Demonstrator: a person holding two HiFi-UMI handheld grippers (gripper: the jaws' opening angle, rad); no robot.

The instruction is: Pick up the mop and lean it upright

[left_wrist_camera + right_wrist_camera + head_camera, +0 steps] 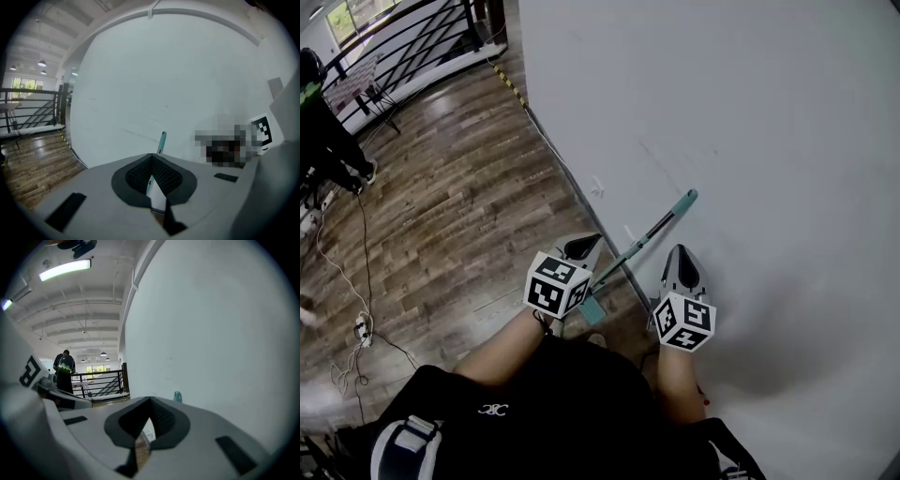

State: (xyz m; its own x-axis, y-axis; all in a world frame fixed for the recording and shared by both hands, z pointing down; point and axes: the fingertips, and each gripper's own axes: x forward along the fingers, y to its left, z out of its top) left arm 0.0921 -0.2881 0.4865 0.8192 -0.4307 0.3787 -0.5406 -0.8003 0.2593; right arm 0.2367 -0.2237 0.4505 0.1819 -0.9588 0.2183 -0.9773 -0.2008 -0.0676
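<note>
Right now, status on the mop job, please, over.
Left gripper shut, empty. Right gripper shut, empty. Mop leaning on wall, grip end up. Cables on floor, well clear.

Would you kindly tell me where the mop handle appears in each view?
Head view: mop handle just right of centre, leaning on the white wall.
Left gripper view: mop handle near centre, rising just above the jaws.
Right gripper view: mop handle peeking over the jaws, right of centre.
Shared landmark: the white wall.
</note>
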